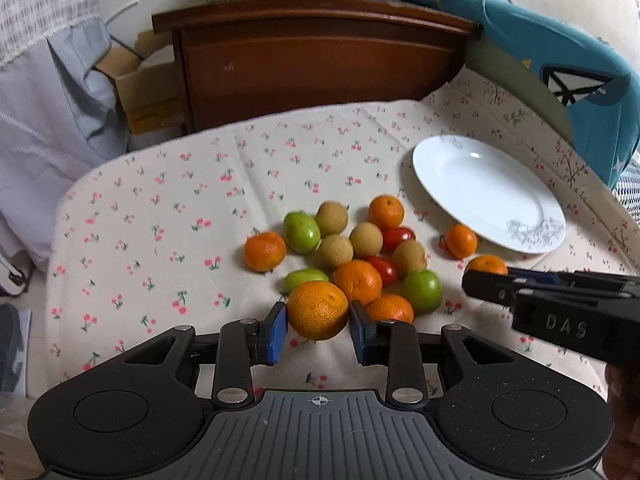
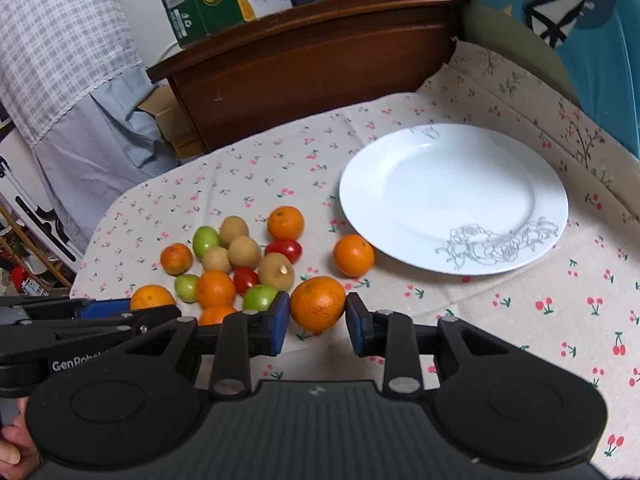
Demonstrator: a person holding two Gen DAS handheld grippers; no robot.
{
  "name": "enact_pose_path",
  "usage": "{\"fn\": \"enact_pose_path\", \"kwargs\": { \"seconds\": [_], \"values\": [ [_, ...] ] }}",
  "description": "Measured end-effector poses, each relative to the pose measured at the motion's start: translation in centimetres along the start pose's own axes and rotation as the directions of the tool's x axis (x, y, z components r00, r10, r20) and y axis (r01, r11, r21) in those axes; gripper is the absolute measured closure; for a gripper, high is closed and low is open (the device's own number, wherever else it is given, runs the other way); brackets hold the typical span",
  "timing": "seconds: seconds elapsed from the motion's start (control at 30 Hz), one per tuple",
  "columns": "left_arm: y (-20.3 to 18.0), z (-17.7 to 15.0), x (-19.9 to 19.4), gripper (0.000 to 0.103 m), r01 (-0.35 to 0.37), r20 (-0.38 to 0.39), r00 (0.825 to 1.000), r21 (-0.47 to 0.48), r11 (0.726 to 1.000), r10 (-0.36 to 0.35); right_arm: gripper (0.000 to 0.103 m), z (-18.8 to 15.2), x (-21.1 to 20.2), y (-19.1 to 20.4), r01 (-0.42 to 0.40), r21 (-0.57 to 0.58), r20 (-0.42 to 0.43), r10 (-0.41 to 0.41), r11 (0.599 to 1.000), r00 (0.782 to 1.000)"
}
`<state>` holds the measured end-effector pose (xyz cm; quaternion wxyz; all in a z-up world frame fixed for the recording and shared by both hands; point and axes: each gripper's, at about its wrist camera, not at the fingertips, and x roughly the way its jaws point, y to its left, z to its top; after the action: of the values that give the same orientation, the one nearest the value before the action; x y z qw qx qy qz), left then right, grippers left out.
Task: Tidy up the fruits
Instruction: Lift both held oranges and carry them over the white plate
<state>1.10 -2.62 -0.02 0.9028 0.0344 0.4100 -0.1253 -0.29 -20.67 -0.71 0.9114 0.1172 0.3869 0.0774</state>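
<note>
1. Left claw [image 1: 319, 320] clamped on a big orange [image 1: 318, 310], seemingly just off the cloth [image 1: 160, 208]; pinched at the round flanks only, so liable to squirt out on a fast swing.
2. Right claw [image 2: 318, 312] closed on a second orange [image 2: 318, 304], close beside the left claw; likely to bump it if both head for the plate together.
3. Just ahead, fruit pile [image 1: 344, 240] packed and touching; easily scattered by a low sweep, and free to roll off the worktop's left edge.
4. Further right, loose orange [image 2: 354, 255] just beside the plate's near rim, in the way of a low approach.
5. Plate [image 2: 554, 200] empty, with bare cloth around its right side; shallow rim, so prone to roll-offs on a high drop.
6. Farthest, wooden board [image 1: 320, 60] and blue cushion [image 1: 580, 92]; little room for overshoot.
</note>
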Motion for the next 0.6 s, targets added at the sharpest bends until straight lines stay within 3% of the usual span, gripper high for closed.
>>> {"fn": "enact_pose_path", "kwargs": {
  "seconds": [0.33, 0.6],
  "values": [
    [-1.7, 2.7, -1.4, 0.073, 0.012, 0.095, 0.995, 0.044, 0.999, -0.016, 0.073, 1.8, -1.6, 0.1, -0.008, -0.002, 0.038, 0.008, 1.0, 0.999],
    [-2.3, 4.7, -0.7, 0.073, 0.067, 0.1, 0.992, 0.039, 0.997, -0.07, 0.073, 4.3, -2.4, -1.3, -0.019, 0.006, 0.064, 0.018, 1.0, 0.998]
  ]
}}
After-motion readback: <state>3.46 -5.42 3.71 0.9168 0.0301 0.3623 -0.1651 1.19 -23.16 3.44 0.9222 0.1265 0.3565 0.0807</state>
